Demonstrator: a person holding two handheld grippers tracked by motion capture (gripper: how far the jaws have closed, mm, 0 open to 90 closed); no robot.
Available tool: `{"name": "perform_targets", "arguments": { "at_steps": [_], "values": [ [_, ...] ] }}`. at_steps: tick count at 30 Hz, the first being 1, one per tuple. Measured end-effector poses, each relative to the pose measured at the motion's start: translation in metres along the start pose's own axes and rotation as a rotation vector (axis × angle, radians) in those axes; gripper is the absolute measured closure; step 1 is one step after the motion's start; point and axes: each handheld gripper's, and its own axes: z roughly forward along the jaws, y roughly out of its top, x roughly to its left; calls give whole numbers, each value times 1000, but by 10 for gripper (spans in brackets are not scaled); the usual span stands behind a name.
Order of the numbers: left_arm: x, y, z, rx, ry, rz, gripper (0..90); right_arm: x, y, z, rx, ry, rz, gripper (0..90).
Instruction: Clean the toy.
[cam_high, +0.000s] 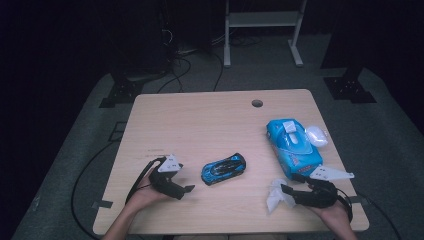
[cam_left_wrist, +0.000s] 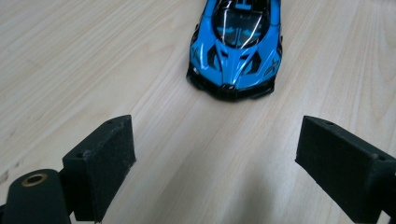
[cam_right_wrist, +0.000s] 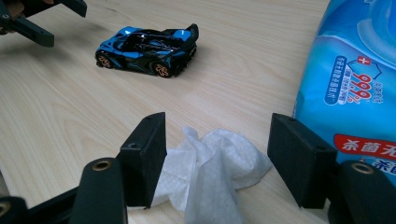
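The left gripper (cam_high: 186, 183) rests near the table's (cam_high: 200, 120) near left edge, jaws spread wide and empty, pointing at the blue toy car (cam_high: 223, 168) just to its right. The right gripper (cam_high: 286, 186) sits at the near right with its jaws wide apart around a crumpled white wipe (cam_high: 276, 196); whether they touch it is hard to tell. A blue wipes pack (cam_high: 292, 142) lies just beyond.

Blue toy car (cam_high: 223, 169); crumpled white wipe (cam_high: 276, 194) on table
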Motion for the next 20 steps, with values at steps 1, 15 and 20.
{"name": "perform_targets", "arguments": {
  "at_steps": [1,15,20],
  "values": [
    [0,-2,-1,1,1,-2,111,0,0,0,-1,0,0,366],
    [-2,-20,-15,-36,32,-52,108,2,-2,4,0,5,5,333],
    [-2,-25,-16,-54,39,-75,105,4,-4,5,-7,-1,4,318]
  ]
}}
